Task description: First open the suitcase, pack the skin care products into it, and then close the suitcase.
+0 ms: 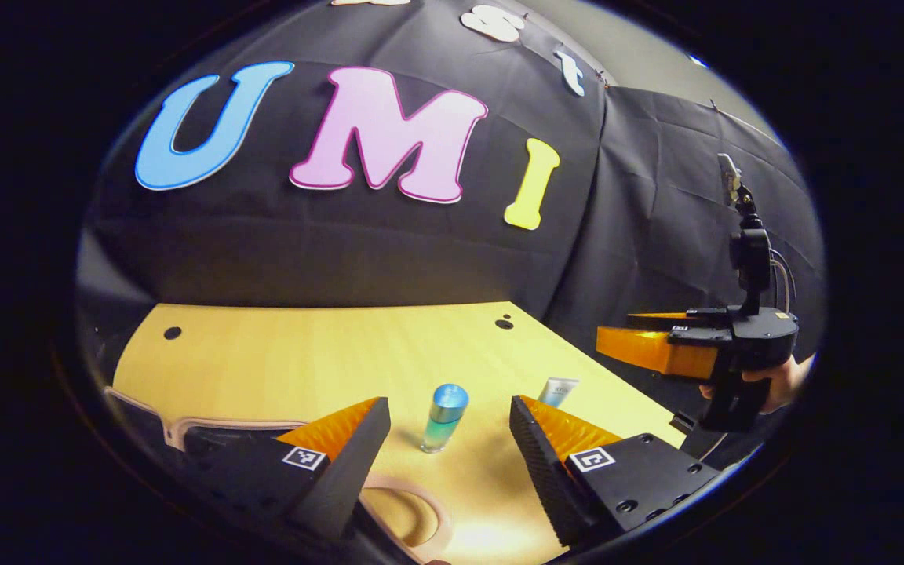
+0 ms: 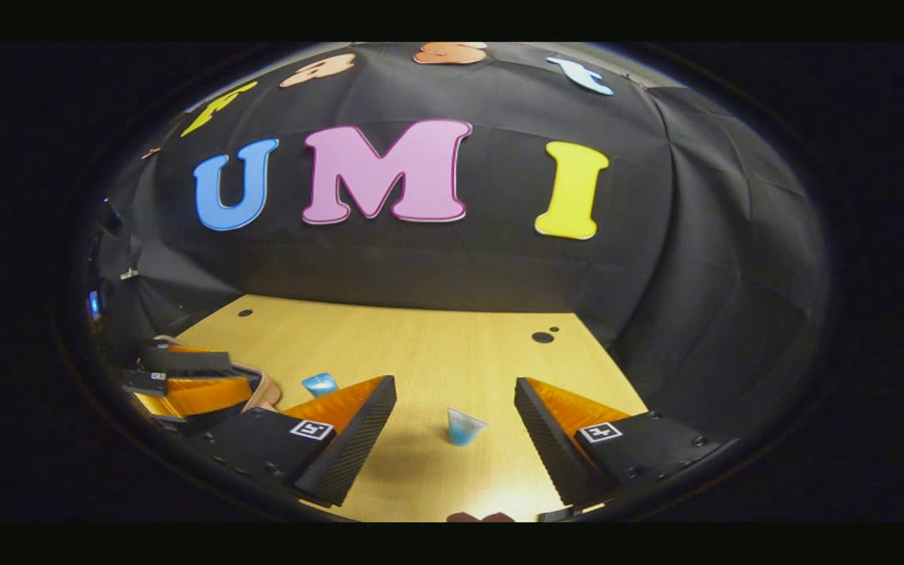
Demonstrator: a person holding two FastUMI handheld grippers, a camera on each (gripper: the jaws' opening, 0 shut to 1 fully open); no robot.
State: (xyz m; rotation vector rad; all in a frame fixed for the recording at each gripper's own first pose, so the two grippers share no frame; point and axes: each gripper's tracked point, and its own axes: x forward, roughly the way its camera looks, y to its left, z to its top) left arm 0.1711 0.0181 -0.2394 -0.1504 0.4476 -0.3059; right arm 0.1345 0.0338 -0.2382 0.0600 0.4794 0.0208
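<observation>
blue bottle (image 1: 444, 417) upright between open left claw (image 1: 448, 439) fingers, untouched.

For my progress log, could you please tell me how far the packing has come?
Done: little that shows; the suitcase edge sits at left, its state unclear. In hand: nothing; the left gripper is open before the blue bottle, the right gripper before the tube. Left: packing both, then closing.

Light wooden tabletop (image 1: 303, 353) extends ahead of the tool, with dark round holes (image 2: 542, 337) near its far edge, black cloth wall (image 2: 421, 267) beyond.
</observation>
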